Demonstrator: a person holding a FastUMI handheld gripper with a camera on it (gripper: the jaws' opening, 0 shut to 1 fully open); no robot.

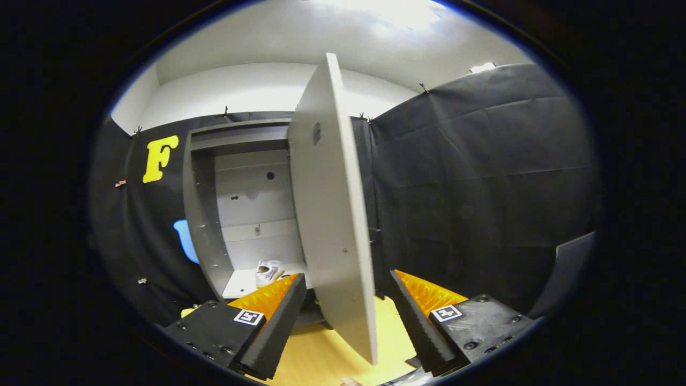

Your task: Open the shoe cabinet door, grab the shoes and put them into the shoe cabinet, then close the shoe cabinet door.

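The open door (332, 214) stands edge-on between the two fingers and hides a good part of the shoe cabinet (241, 209) behind it; how far the cabinet runs behind the door cannot be told. Its lower edge hangs down between the fingers, near the gripper (348, 281), whose jaws stand wide apart with a clear gap on each side of the panel; neither finger appears to touch it, though the near edge of the door is so close that contact at the very bottom is hard to judge.

Inside the cabinet, on its bottom shelf, lies one pale shoe (268, 272), just beyond the left finger. Only one can be counted; the finger and the door cut off the shelf beside it, so a second shoe, if there, cannot be made out. The cabinet's back panel shows a few small dark holes and one upper shelf (241, 142) near the top.

Black cloth (482, 187) covers the booth walls to either side of the cabinet, pinned up by small clips along the top. Above it runs a white wall (257, 91) under a bright ceiling light. The floor (327, 359) beneath the fingers is yellowish. A grey panel edge (568, 268) pokes in beyond the right finger; what it belongs to is unclear.
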